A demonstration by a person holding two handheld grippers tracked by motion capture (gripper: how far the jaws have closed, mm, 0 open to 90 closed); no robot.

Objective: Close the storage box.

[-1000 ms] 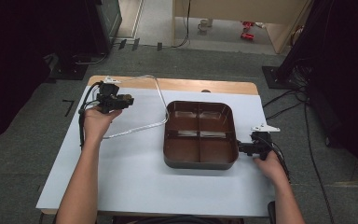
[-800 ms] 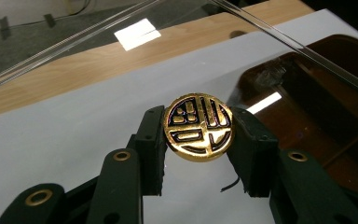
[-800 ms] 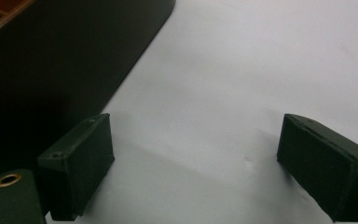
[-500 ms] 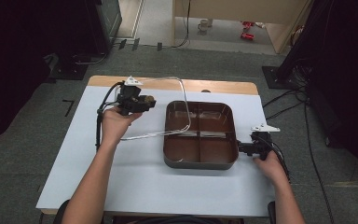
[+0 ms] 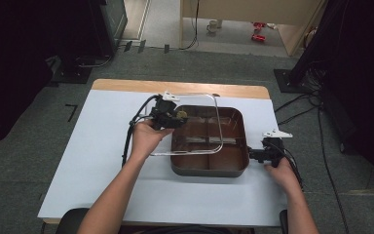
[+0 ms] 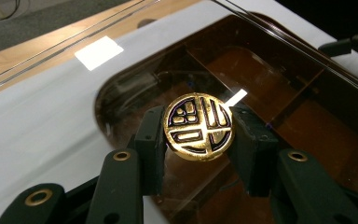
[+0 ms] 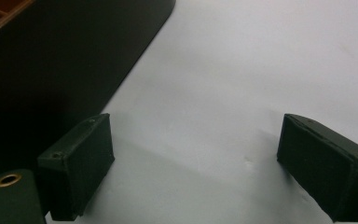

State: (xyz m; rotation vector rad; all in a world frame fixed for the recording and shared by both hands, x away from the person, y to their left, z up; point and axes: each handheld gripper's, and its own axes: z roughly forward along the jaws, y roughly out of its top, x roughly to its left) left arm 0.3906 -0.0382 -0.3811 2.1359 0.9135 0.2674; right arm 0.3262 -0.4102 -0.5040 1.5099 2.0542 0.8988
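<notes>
Lid, clear with a round gold knob, hangs tilted above a brown tray on the white worktop, its near edge low by the tray's left wall and its far edge raised toward the wooden strip at the back. Left claw is clenched on the knob; in the left gripper view both black pads press the knob's sides, and through the clear lid the tray's dividers show below. Inside, those dividers split the tray into compartments. Right claw sits low on the worktop just beside the tray's right wall; in the right gripper view its jaws stand wide apart with bare white surface between them, the dark tray wall rising at the left. A person's forearms reach in from the near side.
</notes>
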